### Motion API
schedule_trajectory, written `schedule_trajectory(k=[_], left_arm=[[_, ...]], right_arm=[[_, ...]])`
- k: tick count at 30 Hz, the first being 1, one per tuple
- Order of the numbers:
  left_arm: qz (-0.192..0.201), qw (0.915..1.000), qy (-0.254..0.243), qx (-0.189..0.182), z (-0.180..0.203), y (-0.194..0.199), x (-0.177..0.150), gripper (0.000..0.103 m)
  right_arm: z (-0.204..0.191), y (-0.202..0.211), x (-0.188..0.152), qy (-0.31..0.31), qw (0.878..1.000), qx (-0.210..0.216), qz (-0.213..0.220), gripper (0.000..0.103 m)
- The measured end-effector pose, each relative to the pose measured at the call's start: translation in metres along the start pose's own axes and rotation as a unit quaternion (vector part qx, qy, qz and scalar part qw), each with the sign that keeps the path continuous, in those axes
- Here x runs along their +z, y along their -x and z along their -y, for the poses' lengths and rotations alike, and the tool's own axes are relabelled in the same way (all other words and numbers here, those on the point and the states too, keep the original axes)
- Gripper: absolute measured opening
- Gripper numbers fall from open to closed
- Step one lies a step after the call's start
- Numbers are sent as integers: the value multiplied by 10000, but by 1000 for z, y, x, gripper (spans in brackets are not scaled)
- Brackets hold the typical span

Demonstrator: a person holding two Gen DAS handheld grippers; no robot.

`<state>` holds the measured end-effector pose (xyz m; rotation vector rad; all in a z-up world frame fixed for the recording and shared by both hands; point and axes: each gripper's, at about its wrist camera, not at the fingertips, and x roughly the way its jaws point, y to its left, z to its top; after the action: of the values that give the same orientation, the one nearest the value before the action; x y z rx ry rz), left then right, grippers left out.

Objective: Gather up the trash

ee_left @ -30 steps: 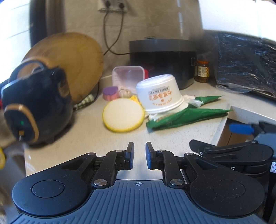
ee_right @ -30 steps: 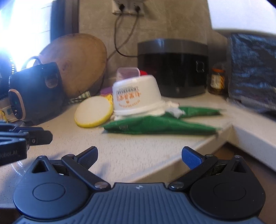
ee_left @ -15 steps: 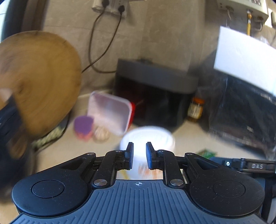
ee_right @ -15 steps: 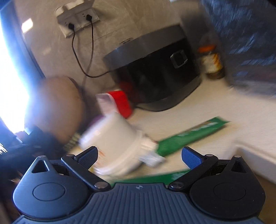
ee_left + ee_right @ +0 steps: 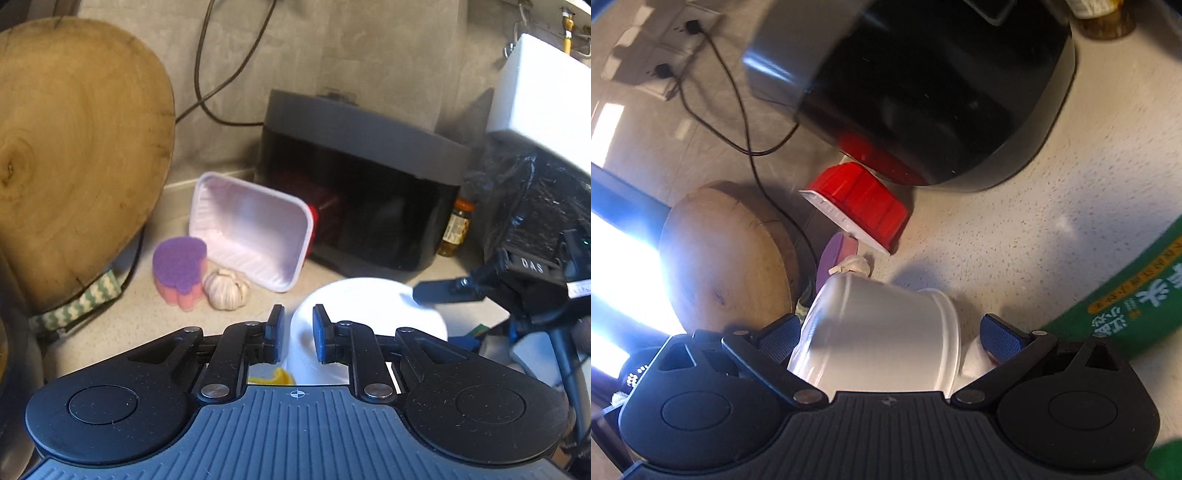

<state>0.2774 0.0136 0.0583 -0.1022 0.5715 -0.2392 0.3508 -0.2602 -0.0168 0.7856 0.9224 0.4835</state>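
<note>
A white plastic cup (image 5: 879,332) stands upside down on the speckled counter (image 5: 1015,236). My right gripper (image 5: 890,332) is rolled sideways and open wide, with the cup between its blue pads (image 5: 1001,338); the right pad stands clear of the rim. A green packet (image 5: 1126,306) lies just right of it. In the left wrist view the same cup (image 5: 369,306) sits right behind my left gripper (image 5: 298,325), which is only narrowly open and holds nothing. A finger (image 5: 443,290) of the right gripper reaches the cup's far side. A sliver of yellow lid (image 5: 271,377) shows under the left fingers.
Behind the cup lie a white tray with a red outside (image 5: 251,236), a purple sponge (image 5: 179,266) and a garlic bulb (image 5: 225,288). A black cooker (image 5: 362,192) stands at the wall, a round wooden board (image 5: 74,155) leans left, a jar (image 5: 456,229) and a black bag (image 5: 535,192) stand right.
Both grippers have moved forward to the white cup. The right one has rolled sideways and now has the cup between its jaws. The left jaws keep the same narrow gap.
</note>
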Motion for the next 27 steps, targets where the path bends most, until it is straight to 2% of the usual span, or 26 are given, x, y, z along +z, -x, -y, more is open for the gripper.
schedule_trajectory(k=[4,7,8,9,12,16,19,21,24,27], left_arm=[[-96,9995,272,94,-15,-10,-4,19],[-296,9978,574,118,-29,-18,-8,18],[-435,9967,669,138,-33,-22,-10,15],[-546,9955,764,153,-37,-26,-12,12],[-549,9938,968,10,-44,-29,-14,11],[-560,9926,1055,-238,-27,-45,-9,10],[-315,9949,889,-354,-6,-57,-2,9],[-162,9956,813,-433,2,-61,2,9],[-76,9958,822,-394,3,-57,7,9],[-9,9963,804,-315,-3,-36,10,11]], right_arm=[[4,-17,5,-171,9992,220,-284,103],[1,-24,4,-240,9976,473,-452,103],[2,-24,4,-314,9964,614,-488,103],[3,-23,5,-421,9949,778,-481,103],[-2,-10,7,-422,9926,1072,-377,103],[-30,17,4,356,9976,598,23,103],[-49,30,-4,871,9957,205,255,103],[-59,35,-10,1112,9931,91,358,103],[-72,40,-22,1375,9894,68,464,103],[-77,42,-31,1538,9868,405,302,103]])
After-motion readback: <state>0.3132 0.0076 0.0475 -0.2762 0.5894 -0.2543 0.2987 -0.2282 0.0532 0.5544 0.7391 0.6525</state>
